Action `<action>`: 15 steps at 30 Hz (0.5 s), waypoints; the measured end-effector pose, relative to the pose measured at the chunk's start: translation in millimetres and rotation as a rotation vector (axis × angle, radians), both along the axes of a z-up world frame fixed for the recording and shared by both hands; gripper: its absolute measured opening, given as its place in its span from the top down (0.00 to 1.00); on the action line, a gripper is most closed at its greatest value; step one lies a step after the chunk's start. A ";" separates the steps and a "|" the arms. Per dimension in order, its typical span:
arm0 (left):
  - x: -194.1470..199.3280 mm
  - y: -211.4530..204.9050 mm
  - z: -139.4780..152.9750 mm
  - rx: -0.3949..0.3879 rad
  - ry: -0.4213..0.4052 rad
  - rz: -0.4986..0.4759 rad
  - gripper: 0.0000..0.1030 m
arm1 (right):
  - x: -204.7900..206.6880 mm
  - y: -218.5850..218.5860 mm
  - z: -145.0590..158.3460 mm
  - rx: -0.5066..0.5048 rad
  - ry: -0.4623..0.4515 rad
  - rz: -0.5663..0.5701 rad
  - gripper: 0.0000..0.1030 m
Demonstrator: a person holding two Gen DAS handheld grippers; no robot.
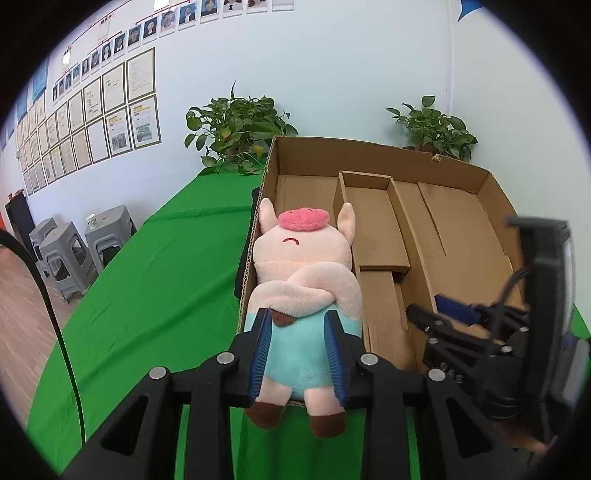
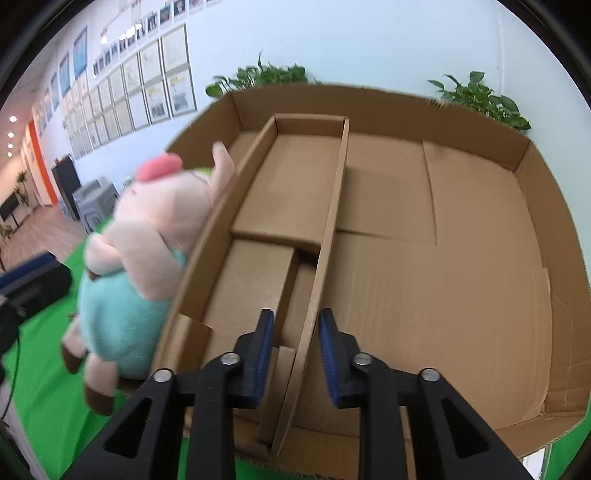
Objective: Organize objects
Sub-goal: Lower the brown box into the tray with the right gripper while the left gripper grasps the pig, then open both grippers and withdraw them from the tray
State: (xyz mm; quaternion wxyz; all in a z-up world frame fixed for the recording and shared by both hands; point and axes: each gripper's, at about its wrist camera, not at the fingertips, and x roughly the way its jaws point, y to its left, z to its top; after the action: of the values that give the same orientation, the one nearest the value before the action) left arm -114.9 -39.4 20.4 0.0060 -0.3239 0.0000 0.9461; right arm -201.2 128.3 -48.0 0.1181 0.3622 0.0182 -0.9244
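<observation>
My left gripper (image 1: 298, 354) has its jaws clamped on the plush pig (image 1: 303, 280), held over the cardboard box (image 2: 369, 99)'s left wall. I'd carry it clear inward before lowering. My right gripper (image 2: 296, 354) hangs part-open, empty, straddling a divider (image 2: 328, 236).

We see a pale blue wall (image 1: 332, 74) covered at the left with rows of framed papers (image 1: 92, 122) and small portraits (image 1: 147, 29). Two leafy plants (image 1: 236, 129) stand against the wall at the far edge of a table under green cloth (image 1: 155, 295). Left of the table, grey stools (image 1: 74, 251) sit on a wood floor (image 1: 22, 314); one carries a paper cup (image 1: 91, 221).
</observation>
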 end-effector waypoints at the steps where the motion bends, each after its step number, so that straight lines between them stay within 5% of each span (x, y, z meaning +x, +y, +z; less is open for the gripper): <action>1: 1.0 1.6 0.7 -0.005 0.007 -0.002 0.62 | 5.4 3.5 6.9 -0.009 0.023 -0.001 0.48; 2: 4.3 3.7 2.0 -0.006 0.023 -0.006 0.52 | 12.7 7.9 13.7 -0.021 0.051 -0.002 0.28; 5: 14.5 9.4 7.2 -0.008 0.073 -0.013 0.42 | 43.9 21.9 33.8 -0.043 0.130 0.015 0.07; 7: 21.2 16.3 9.6 -0.033 0.096 -0.020 0.42 | 71.5 32.8 39.8 -0.044 0.162 0.035 0.00; 11: 34.1 26.9 10.7 -0.062 0.135 -0.018 0.22 | 118.7 59.4 41.1 -0.006 0.206 -0.011 0.01; 15: 45.4 40.4 10.6 -0.071 0.170 0.010 0.21 | 152.1 85.1 42.6 -0.003 0.255 -0.114 0.00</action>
State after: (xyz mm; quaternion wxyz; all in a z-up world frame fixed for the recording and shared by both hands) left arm -69.5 1.0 31.0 -0.0100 -0.2426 0.0323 0.9695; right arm -49.1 213.4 -5.4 0.0625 0.2420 0.0110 -0.9682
